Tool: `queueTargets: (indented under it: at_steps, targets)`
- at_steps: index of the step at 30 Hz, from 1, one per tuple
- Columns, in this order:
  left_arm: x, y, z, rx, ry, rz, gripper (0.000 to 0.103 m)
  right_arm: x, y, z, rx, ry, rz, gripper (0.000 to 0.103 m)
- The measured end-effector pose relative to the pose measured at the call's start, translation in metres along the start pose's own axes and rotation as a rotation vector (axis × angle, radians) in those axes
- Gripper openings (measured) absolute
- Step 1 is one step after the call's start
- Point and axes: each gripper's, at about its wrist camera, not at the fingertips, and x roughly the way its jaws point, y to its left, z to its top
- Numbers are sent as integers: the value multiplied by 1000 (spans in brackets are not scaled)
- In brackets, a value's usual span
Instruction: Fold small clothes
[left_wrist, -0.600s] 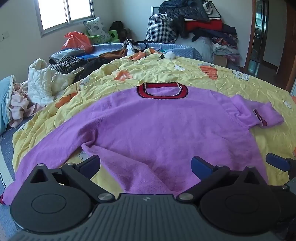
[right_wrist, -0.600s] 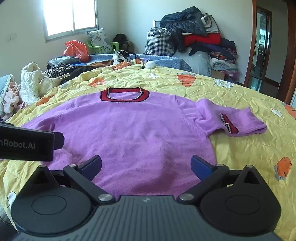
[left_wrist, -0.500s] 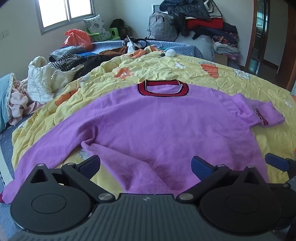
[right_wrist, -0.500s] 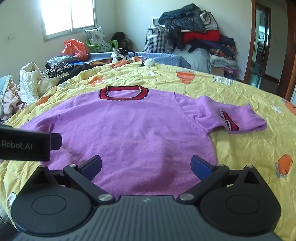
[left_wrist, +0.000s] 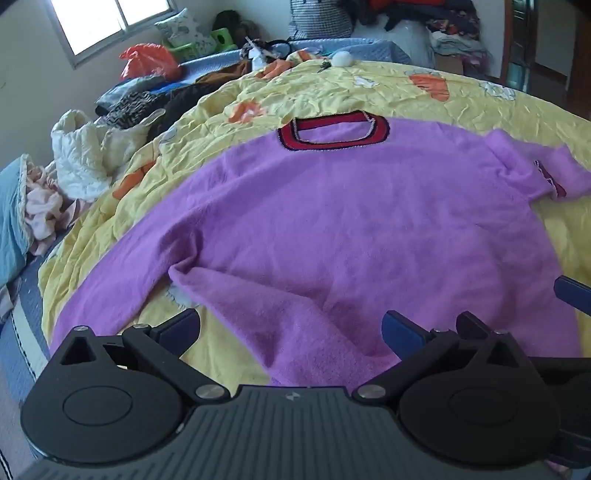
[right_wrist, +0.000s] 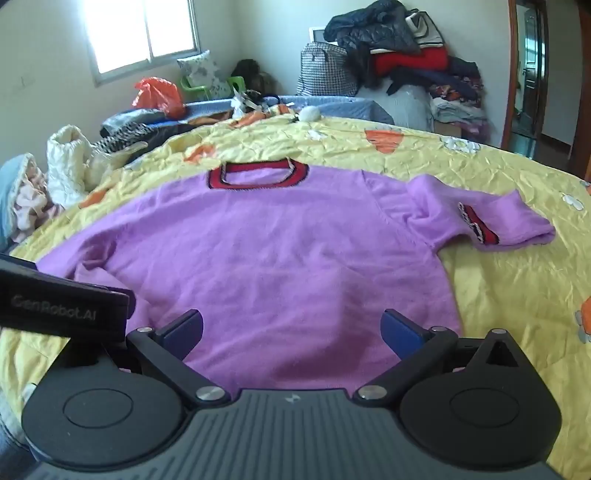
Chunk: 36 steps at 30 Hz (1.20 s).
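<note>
A purple sweater (left_wrist: 351, 229) with a red and black collar (left_wrist: 332, 131) lies spread on the yellow bedspread (left_wrist: 332, 92). Its left sleeve (left_wrist: 122, 280) stretches out to the left. Its right sleeve (right_wrist: 480, 221) is folded back, showing a red cuff. The lower left hem (left_wrist: 280, 325) is rumpled and turned up. My left gripper (left_wrist: 291, 330) is open and empty just above that hem. My right gripper (right_wrist: 291, 332) is open and empty over the sweater (right_wrist: 277, 258) near its bottom edge. The left gripper's body (right_wrist: 62, 306) shows at the left of the right wrist view.
Loose clothes and a white quilted bag (left_wrist: 81, 155) lie along the bed's left edge. A tall pile of clothes and a checked bag (right_wrist: 388, 62) stands at the back. An orange plastic bag (right_wrist: 159, 94) sits under the window. A doorway (right_wrist: 528, 74) is at the right.
Both grippers have tilted downward and moved slightly closer to the sweater's bottom edge. Both stay open. The sweater has not moved.
</note>
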Motion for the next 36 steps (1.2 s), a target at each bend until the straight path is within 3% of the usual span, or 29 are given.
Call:
queueTargets:
  at_steps: [5,10,12,15,18,19,21,23,26,27,28,29,32,33,34,35,36]
  targets:
    - [1,5,2,-27,-43,3,103,5,-11,0,15,28,-84,103]
    - [1,7,5,-15,-75,4,103,1,-24,10,86,-15,-168,103]
    - [3,8,7,-20,-68,-5,103,-4,-30,19,147,-48,-163,103]
    - [5,12,7,-43,-72,-16,103,-27,-32,26,176,-252,-119,103]
    - [6,14,7,-58,-66,-36,103,-41,-19,35,47,-471,-185,103]
    - [6,15,7,-61,-65,-42,103,-40,-15,40,-13,-479,-201,103]
    - [5,15,7,-59,-62,-41,103,-36,-16,52,-50,-442,-209,103]
    - [5,16,5,-66,-62,-39,103,-23,-17,68,-147,-320,-253,103]
    - [6,20,5,-79,-47,-53,103,3,-9,88,-241,-180,-465,103]
    - [6,21,4,-82,-45,-59,103,8,-6,92,-287,-131,-490,103]
    - [5,22,4,-82,-49,-63,103,5,-8,96,-297,-127,-442,103]
    - [5,22,3,-80,-50,-60,103,-10,-15,99,-232,-178,-354,103]
    - [6,23,3,-77,-43,-58,103,-56,-43,99,-12,-408,-120,103]
    - [6,23,3,-84,-45,-60,103,-65,-50,94,-34,-517,-8,103]
    - [6,23,3,-87,-45,-64,103,-64,-58,90,-29,-559,108,103]
    - [7,23,4,-86,-39,-70,103,-52,-67,94,4,-500,189,103]
    - [7,23,5,-86,-35,-76,103,-34,-74,100,40,-395,203,103]
